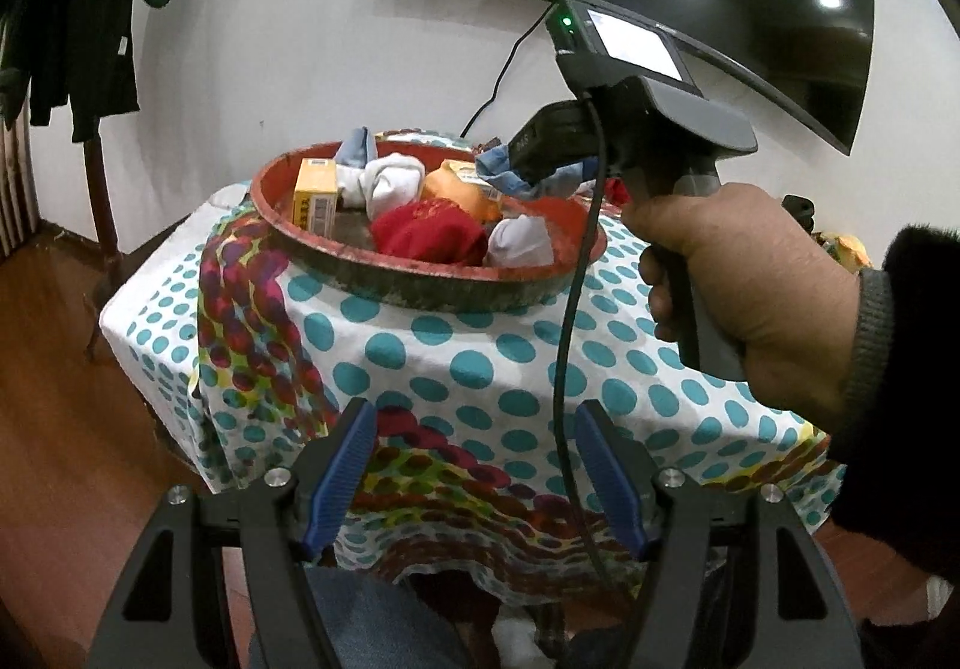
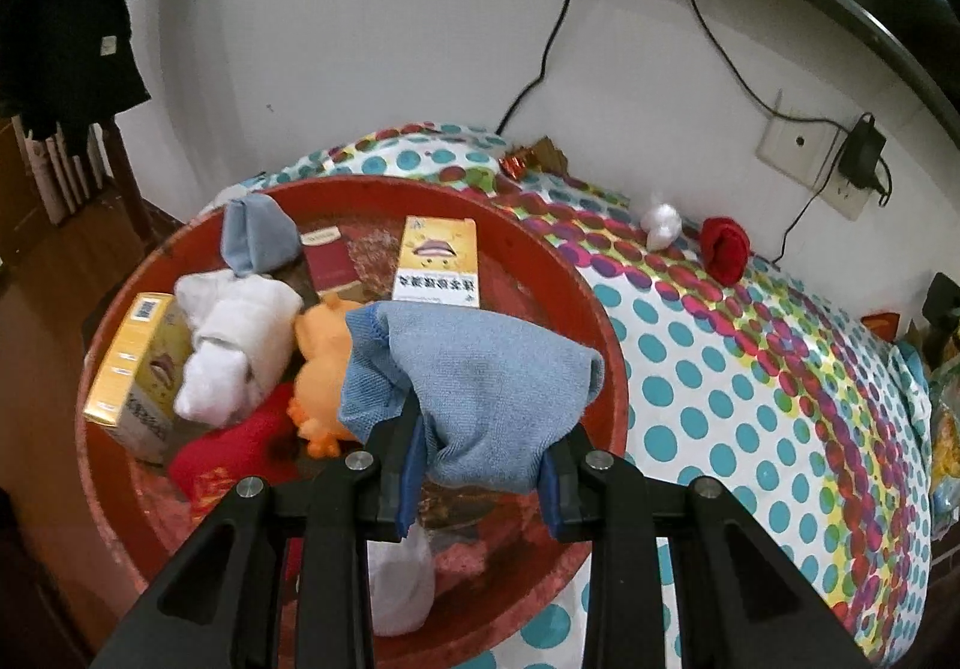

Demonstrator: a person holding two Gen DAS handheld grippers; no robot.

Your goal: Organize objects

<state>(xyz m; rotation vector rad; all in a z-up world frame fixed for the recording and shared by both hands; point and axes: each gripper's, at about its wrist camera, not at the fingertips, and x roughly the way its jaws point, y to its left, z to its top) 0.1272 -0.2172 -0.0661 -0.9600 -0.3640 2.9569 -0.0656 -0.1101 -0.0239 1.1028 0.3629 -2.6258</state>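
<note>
Pinched between the blue pads of my right gripper (image 2: pixel 480 465) is a blue sock (image 2: pixel 480 381) — the jaws are drawn in tight on its lower fold, and the rest of the cloth bulges up and flops over them. It hangs above the near part of the red round tray (image 2: pixel 606 345), not yet resting on anything inside. Soft and light as it is, the sock will not slip out as a hard thing would, but it sags and can snag on a pad when let go; a hold on the bunched middle, as now, looks the safest to me.

Below it in the tray lie a rolled white sock (image 2: pixel 234 345), an orange soft toy (image 2: pixel 324 363), a red cloth (image 2: pixel 234 447), a yellow box (image 2: pixel 129 363) near the left rim, a second yellow box (image 2: pixel 438 261) lying flat toward the back, and a grey-blue sock (image 2: pixel 258 237) at the far side. Another white roll sits partly hidden under my gripper.

My left gripper (image 1: pixel 474 477) is held half-wide with nothing between its pads, low before the edge of the worktop's dotted cloth (image 1: pixel 456 363). Out on that cloth, well apart from the tray, a small white sock (image 2: pixel 660 225) and a red sock (image 2: pixel 726 246) lie near the wall — by my reckoning still to be gathered.
</note>
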